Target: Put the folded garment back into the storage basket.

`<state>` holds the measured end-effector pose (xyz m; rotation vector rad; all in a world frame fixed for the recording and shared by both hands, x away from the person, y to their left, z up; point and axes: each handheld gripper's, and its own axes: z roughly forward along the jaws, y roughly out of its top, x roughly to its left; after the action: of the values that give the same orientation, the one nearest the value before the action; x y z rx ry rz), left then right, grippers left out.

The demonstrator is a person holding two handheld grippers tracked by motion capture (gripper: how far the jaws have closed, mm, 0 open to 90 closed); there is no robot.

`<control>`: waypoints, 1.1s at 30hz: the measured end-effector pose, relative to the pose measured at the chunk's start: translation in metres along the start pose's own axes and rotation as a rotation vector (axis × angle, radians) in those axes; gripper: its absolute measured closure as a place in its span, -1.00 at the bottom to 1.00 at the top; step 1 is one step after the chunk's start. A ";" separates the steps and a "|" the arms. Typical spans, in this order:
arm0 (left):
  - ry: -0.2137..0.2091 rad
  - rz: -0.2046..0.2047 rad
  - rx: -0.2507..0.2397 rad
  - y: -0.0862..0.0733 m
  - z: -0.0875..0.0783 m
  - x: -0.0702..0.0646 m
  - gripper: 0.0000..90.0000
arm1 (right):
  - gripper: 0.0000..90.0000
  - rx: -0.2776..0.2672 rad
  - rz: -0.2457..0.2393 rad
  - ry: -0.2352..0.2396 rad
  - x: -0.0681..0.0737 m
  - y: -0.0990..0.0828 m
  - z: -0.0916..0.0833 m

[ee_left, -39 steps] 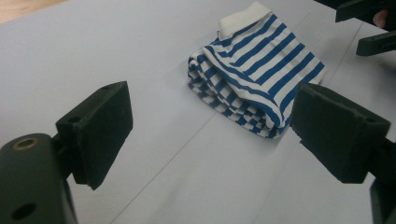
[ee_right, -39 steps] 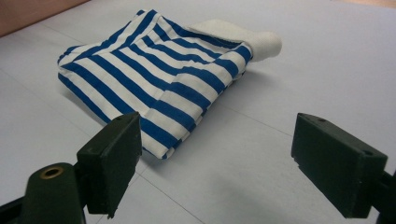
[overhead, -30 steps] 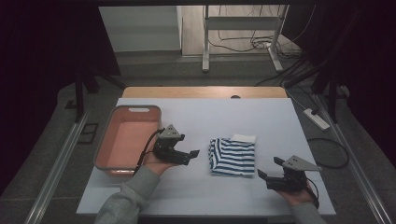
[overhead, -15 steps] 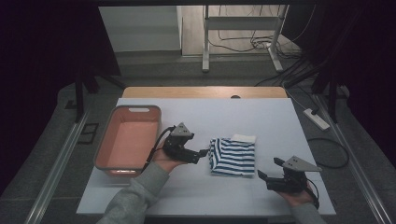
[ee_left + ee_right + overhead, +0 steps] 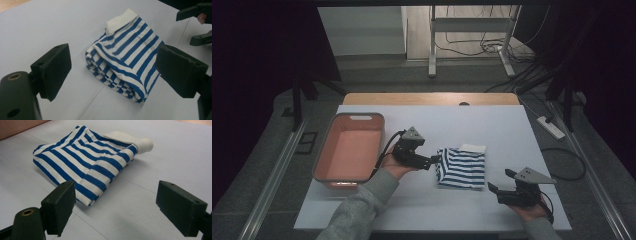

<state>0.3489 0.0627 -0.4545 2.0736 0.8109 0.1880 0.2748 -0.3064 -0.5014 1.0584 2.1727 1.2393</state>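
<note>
1. The left gripper (image 5: pixel 432 161) has its jaws wide apart and holds nothing; it hangs just beside the left edge of the shirt (image 5: pixel 461 167), tips almost at the fabric.
2. The right gripper (image 5: pixel 498 186) is also spread wide and empty, near the front right corner of the table (image 5: pixel 492 125), a little off the shirt's front right corner.
3. The shirt, blue and white stripes with a white collar, lies folded flat around the middle of the table, nearer the front edge.
4. I'd say the work has barely begun: nothing is gripped, and the tub (image 5: pixel 349 150) by the left edge sits empty. Grasping, lifting and placing all look left to do.
5. The tabletop is pale and smooth. Beyond it lie a dim floor, cables (image 5: pixel 472 47) and a metal stand (image 5: pixel 469 30).
</note>
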 end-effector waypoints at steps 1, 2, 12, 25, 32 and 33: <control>0.001 0.003 0.003 0.001 0.001 0.000 -0.68 | -0.63 0.000 0.000 0.000 0.000 0.000 0.000; 0.000 0.002 0.003 0.001 0.003 0.000 -0.68 | -0.63 -0.001 -0.001 0.001 0.000 0.000 0.000; -0.004 -0.001 -0.004 0.009 0.012 0.001 -0.68 | -0.63 0.002 0.000 0.002 -0.001 -0.001 0.000; -0.004 -0.003 0.021 0.018 0.032 0.002 -0.68 | -0.63 0.006 -0.003 -0.002 0.000 -0.001 0.000; -0.007 -0.005 0.039 0.020 0.043 0.002 -0.68 | -0.63 0.008 -0.001 -0.002 -0.001 -0.002 0.000; -0.009 -0.006 0.042 0.020 0.045 0.003 -0.68 | -0.63 0.008 -0.001 -0.002 -0.001 -0.002 0.000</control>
<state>0.3794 0.0256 -0.4662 2.1100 0.8223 0.1597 0.2747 -0.3071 -0.5032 1.0612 2.1778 1.2300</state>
